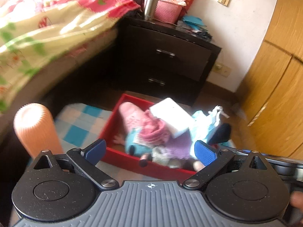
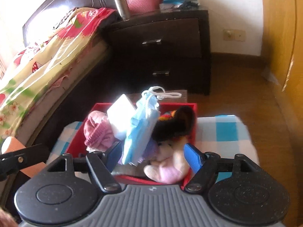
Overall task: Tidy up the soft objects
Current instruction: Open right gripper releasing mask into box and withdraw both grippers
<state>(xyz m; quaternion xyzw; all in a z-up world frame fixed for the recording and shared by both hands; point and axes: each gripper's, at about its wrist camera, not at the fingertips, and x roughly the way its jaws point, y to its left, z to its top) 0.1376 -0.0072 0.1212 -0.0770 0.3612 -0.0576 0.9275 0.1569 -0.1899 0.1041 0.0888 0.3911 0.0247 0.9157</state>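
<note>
- Right gripper [image 2: 152, 156]: jaws spread, gripping nothing, just near of the red box [image 2: 195, 111].
- Left gripper [image 1: 150, 152]: also released, empty.
- Blue mask pack [image 2: 141, 132] leans upright in the box's middle, nearer the right gripper.

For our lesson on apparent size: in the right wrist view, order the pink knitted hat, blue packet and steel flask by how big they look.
1. blue packet
2. pink knitted hat
3. steel flask, though it stands farther away, so its true size is unsure.
</note>
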